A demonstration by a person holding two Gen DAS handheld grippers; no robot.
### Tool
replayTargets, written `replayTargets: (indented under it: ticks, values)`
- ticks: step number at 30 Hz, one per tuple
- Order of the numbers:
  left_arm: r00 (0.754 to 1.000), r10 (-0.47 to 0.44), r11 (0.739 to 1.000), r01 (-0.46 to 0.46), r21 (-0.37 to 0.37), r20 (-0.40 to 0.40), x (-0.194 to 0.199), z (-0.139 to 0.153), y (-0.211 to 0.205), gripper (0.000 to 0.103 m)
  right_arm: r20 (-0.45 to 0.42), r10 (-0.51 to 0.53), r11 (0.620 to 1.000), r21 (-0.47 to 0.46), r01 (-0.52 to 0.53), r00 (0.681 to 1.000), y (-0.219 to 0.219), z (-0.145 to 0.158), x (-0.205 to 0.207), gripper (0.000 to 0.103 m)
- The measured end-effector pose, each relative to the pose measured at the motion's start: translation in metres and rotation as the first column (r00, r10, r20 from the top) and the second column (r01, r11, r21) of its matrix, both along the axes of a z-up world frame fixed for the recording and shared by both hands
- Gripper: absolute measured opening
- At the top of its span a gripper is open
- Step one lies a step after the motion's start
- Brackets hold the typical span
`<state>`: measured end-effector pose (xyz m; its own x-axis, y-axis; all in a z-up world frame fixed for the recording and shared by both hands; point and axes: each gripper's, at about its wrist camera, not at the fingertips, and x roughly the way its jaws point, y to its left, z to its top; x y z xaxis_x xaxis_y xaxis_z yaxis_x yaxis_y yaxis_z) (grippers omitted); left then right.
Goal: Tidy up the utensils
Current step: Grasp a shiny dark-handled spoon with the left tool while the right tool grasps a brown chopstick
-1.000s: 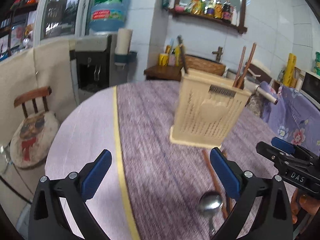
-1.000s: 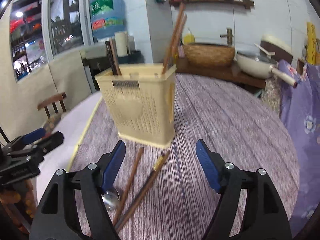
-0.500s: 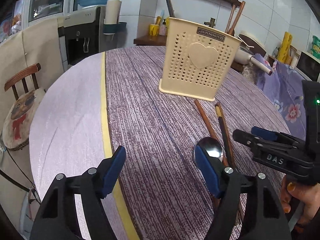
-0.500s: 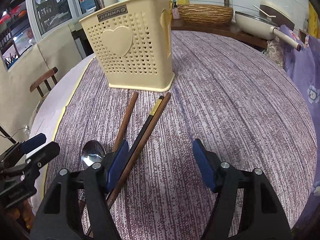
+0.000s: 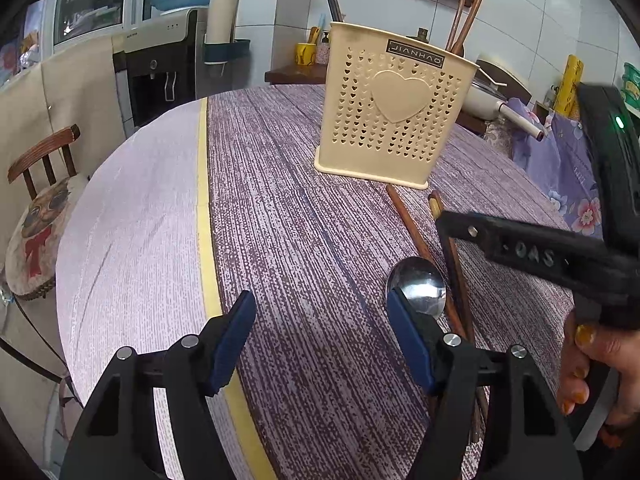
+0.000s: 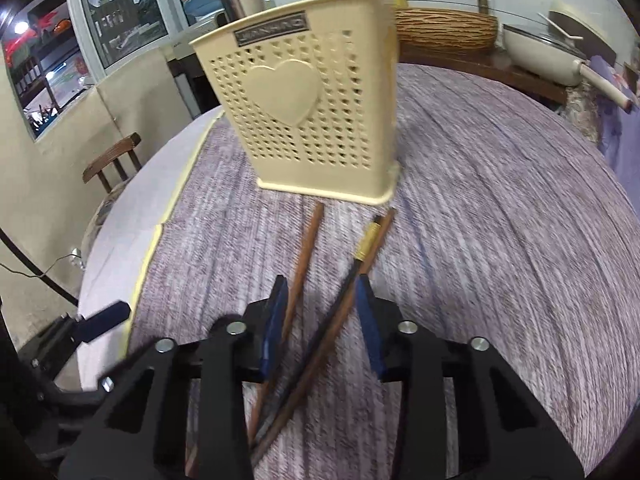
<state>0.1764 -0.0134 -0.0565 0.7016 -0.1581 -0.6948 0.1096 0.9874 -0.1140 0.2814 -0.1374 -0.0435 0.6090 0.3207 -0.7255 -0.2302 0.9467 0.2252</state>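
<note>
Left wrist view. My left gripper point(image 5: 320, 332) has its jaws apart and closing, with only bare tablecloth point(image 5: 300, 240) between them. The spoon point(image 5: 418, 286) lies at about 1 o'clock from that gap, its bowl just beyond my right-hand pad and its handle hidden under the finger. The utensil holder point(image 5: 394, 114) stands at 12 o'clock, well beyond. My right gripper point(image 5: 444, 222) reaches in from 3 o'clock, above the chopsticks point(image 5: 452, 264).

Right wrist view. My right gripper point(image 6: 322, 316) has its jaws closing, narrow but not yet clamped. The chopsticks point(image 6: 340, 312) pass between the pads, with their long axes running from 6 o'clock toward 12 to 1 o'clock, tips aimed at the utensil holder point(image 6: 304, 120). One brown stick point(image 6: 306, 252) lies against the left pad; whether it touches I cannot tell. My right hand is the nearer to the chopsticks, my left to the spoon.
</note>
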Motion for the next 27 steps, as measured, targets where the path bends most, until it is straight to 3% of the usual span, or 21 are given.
replayTargets:
  ticks: [9, 17, 21, 24, 27]
  values:
    - [1.000, 0.014, 1.000, -0.014, 0.014, -0.004, -0.005, -0.001, 0.005, 0.067, -0.088, -0.012, 0.997, -0.081, 0.005, 0.996, 0.029, -0.018, 0.045, 0.025]
    - [1.000, 0.007, 1.000, -0.007, 0.021, -0.010, -0.003, -0.002, 0.004, 0.067, -0.045, -0.032, 0.979, -0.203, 0.022, 0.998, 0.045, -0.022, 0.050, 0.012]
    - [1.000, -0.017, 1.000, 0.018, 0.022, -0.009, -0.004, -0.001, -0.005, 0.067, -0.039, -0.028, 0.982, -0.188, 0.020, 0.999, 0.046, -0.024, 0.051, 0.010]
    - [0.999, -0.042, 0.999, 0.042, 0.023, -0.011, -0.005, -0.001, -0.012, 0.067, -0.064, -0.034, 0.997, -0.069, 0.029, 0.997, 0.027, -0.021, 0.047, 0.008]
    - [0.998, -0.062, 0.998, 0.062, 0.027, -0.019, -0.005, -0.003, -0.019, 0.067, -0.035, -0.049, 0.998, -0.032, 0.048, 0.998, 0.016, -0.012, 0.040, 0.008]
